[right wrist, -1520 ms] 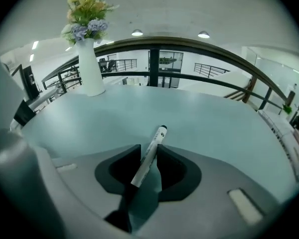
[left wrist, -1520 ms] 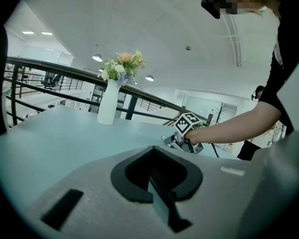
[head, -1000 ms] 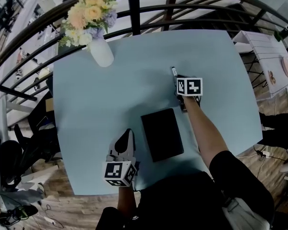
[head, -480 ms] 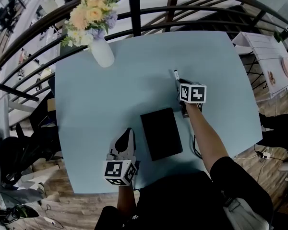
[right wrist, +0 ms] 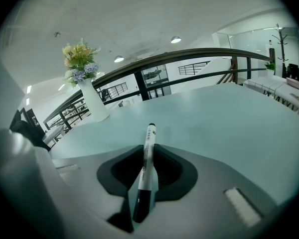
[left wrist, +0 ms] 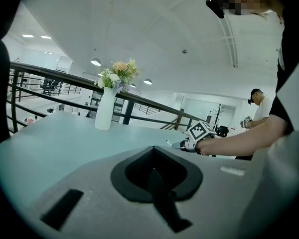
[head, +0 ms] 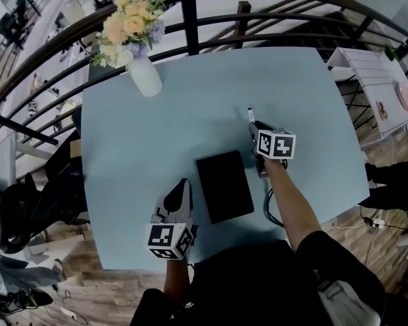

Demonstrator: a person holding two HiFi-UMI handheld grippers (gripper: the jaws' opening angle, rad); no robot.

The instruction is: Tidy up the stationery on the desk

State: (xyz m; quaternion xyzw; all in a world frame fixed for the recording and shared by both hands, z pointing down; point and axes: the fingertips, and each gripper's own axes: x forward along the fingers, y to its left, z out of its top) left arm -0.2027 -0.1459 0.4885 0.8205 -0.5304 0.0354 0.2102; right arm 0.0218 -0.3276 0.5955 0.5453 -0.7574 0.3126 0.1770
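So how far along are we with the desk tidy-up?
Early on. Done: nothing looks put away yet. Apart from the vase, the table holds only the flat black item in the middle. In hand: the right gripper is shut on a marker. The left gripper is shut and empty. Left: stow the marker, probably by the black item; no holder shows.

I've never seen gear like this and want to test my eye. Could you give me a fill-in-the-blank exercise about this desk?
The right hand-held gripper is shut on a ___.
The left hand-held gripper is shut and holds ___.
The white vase on the light blue table holds ___.
Missing words: marker; nothing; flowers.
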